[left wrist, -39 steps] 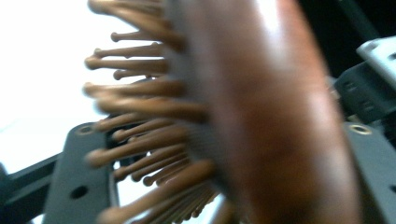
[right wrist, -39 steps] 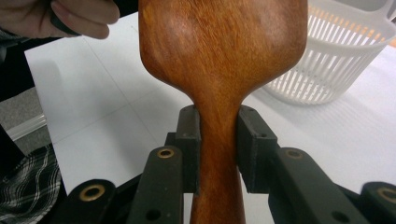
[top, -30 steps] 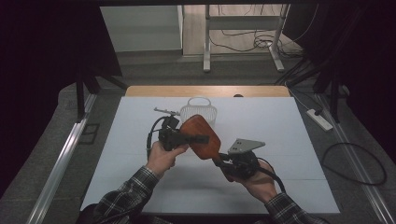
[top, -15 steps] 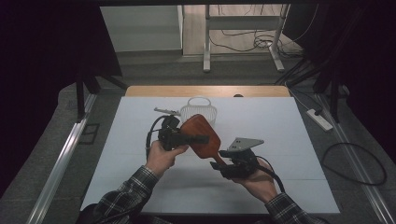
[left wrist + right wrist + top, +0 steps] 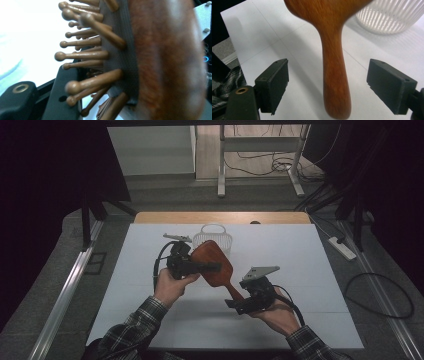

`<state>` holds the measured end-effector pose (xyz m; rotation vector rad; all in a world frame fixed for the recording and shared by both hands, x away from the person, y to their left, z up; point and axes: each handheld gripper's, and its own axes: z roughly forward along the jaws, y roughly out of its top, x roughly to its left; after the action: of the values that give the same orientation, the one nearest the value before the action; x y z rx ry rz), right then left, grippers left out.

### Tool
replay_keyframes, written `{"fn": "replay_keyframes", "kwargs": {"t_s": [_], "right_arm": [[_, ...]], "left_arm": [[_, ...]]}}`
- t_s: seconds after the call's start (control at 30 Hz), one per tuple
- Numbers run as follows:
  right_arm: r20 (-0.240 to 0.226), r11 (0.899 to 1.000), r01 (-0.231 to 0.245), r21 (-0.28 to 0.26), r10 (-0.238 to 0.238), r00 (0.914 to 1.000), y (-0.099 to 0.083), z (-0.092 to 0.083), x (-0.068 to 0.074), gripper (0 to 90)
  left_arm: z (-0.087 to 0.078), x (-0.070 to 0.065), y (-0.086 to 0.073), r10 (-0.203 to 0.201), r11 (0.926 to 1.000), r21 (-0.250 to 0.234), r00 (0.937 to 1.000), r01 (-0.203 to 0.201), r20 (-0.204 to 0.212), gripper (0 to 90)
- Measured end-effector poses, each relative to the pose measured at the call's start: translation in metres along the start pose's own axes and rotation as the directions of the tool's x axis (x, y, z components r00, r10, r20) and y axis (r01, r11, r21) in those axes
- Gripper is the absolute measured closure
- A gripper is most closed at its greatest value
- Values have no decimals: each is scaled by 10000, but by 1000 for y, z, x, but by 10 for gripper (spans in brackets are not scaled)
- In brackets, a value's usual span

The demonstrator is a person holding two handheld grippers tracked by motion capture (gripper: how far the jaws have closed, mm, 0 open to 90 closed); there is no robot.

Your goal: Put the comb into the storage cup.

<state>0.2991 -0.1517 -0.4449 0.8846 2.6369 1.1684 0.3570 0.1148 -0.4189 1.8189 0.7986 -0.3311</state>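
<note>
Right gripper view: the right gripper (image 5: 328, 82) has its two black jaws standing wide apart, one on each side of the brush handle (image 5: 334, 75). Neither pad touches the wood; bare table shows between each pad and the handle. These jaws have just been opening, and the handle remains between them, free of contact. The handle end hangs above the white table (image 5: 274, 37). A plaid sleeve (image 5: 227, 80) appears at the lower left edge.

High view: the right gripper (image 5: 239, 301) sits at the lower end of the brush (image 5: 212, 265), which is held tilted above the middle of the table (image 5: 310, 270). The left gripper (image 5: 212, 267) is clamped on the brush head, one jaw across its wooden back.

Left gripper view: the head is seen edge-on, with one black pad (image 5: 62, 100) against the bristle (image 5: 80, 55) side and the wooden back (image 5: 165, 62) opposite. The bristles are round-tipped wooden pins set in a grey cushion.

Beyond the brush, a white slatted basket (image 5: 214, 236) stands near the far edge of the table, just behind the brush head.
</note>
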Motion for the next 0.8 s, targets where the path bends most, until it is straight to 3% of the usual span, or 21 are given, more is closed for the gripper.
{"fn": "replay_keyframes", "kwargs": {"t_s": [0.3, 0.57, 0.8], "right_arm": [[408, 9992, 10, 388, -26, 9992, 0, -3, -3, 62], [489, 9989, 234, 405, -254, 9985, -2, -6, -5, 23], [809, 9990, 132, 422, -166, 9966, -3, -9, -7, 4]], "left_arm": [[-5, -2, 5, 233, 9997, 25, 9992, -232, -316, 566], [-8, -2, 11, 396, 9992, 92, 9969, -391, -674, 565], [-13, -2, 18, 482, 9988, 5, 9949, -484, -889, 564]]}}
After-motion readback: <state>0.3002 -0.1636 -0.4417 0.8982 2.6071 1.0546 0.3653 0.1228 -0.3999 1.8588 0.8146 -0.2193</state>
